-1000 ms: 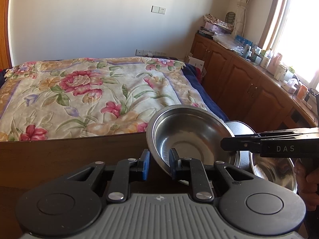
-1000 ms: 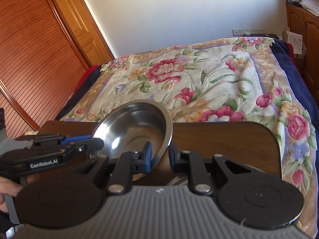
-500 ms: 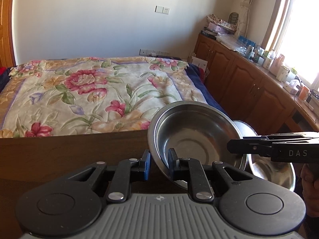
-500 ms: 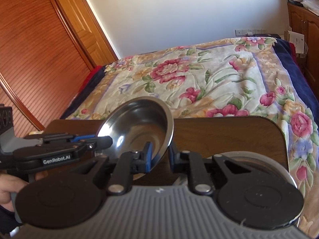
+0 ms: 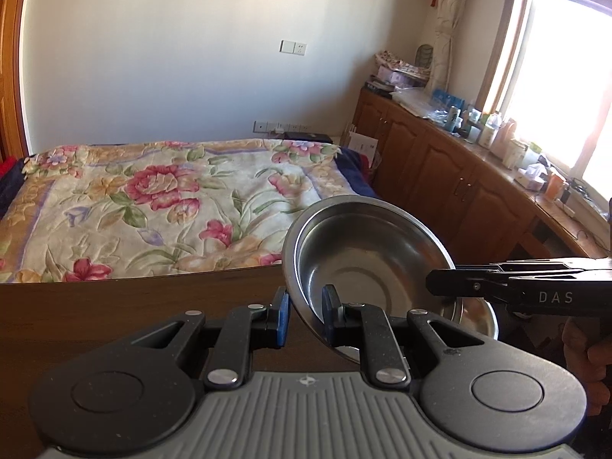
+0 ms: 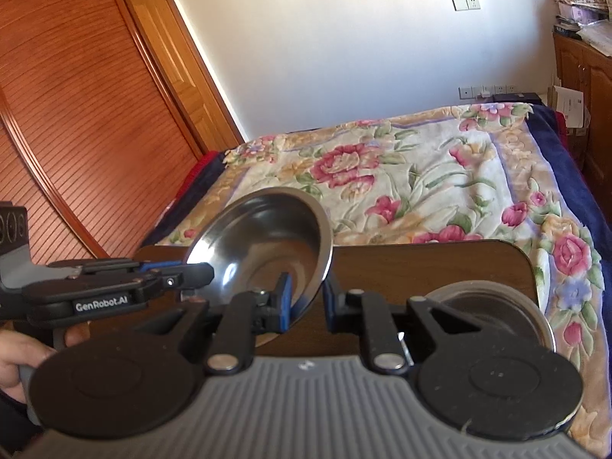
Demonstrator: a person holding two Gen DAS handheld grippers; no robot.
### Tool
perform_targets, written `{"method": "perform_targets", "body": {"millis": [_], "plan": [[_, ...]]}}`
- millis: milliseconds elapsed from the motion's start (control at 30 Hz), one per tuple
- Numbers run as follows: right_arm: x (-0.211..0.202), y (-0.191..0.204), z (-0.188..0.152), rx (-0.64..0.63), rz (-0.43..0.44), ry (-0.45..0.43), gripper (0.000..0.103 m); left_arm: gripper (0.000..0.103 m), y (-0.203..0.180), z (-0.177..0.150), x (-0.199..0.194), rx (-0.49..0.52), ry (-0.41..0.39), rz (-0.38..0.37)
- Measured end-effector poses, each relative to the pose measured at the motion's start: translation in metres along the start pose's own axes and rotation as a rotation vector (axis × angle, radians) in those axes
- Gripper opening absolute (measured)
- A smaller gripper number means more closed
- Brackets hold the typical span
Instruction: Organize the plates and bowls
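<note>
One steel bowl (image 5: 367, 264) hangs tilted above the dark wooden table (image 5: 114, 306), gripped from both sides. My left gripper (image 5: 304, 306) is shut on its left rim. The right gripper (image 5: 436, 287) reaches in from the right and pinches the opposite rim. In the right wrist view the same bowl (image 6: 264, 241) sits between the pads of my right gripper (image 6: 306, 294), and the left gripper (image 6: 206, 273) comes in from the left. A second steel dish (image 6: 497, 306) rests on the table (image 6: 420, 264) below and to the right, also seen under the bowl (image 5: 478, 317).
A bed with a floral cover (image 5: 153, 206) lies just beyond the table's far edge. Wooden cabinets (image 5: 440, 176) with bottles on top line the right wall under a window. A slatted wooden wardrobe (image 6: 76, 134) stands at the left. A person's hands (image 6: 15, 359) hold the gripper handles.
Both grippers have risen together with the bowl held between them. The second dish on the table has come into fuller view below the right gripper.
</note>
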State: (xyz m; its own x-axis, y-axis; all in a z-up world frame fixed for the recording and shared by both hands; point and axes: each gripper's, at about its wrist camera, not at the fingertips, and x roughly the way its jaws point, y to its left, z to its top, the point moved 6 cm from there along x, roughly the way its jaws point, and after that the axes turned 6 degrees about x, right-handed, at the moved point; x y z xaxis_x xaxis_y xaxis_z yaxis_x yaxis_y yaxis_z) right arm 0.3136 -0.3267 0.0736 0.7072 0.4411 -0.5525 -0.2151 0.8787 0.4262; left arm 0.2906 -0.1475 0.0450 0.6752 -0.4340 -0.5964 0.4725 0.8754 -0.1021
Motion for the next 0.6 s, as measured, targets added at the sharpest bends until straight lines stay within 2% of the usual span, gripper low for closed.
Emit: {"method": "perform_targets", "body": {"millis": [267, 600], "plan": [[-0.027, 0.017, -0.01, -0.023, 0.001, -0.028, 0.019, 0.02, -0.009, -0.008, -0.037, 0.03, -0.025, -0.011], [-0.048, 0.026, -0.04, -0.022, 0.016, -0.029, 0.019, 0.02, -0.019, -0.044, -0.066, 0.055, -0.021, -0.036]]}}
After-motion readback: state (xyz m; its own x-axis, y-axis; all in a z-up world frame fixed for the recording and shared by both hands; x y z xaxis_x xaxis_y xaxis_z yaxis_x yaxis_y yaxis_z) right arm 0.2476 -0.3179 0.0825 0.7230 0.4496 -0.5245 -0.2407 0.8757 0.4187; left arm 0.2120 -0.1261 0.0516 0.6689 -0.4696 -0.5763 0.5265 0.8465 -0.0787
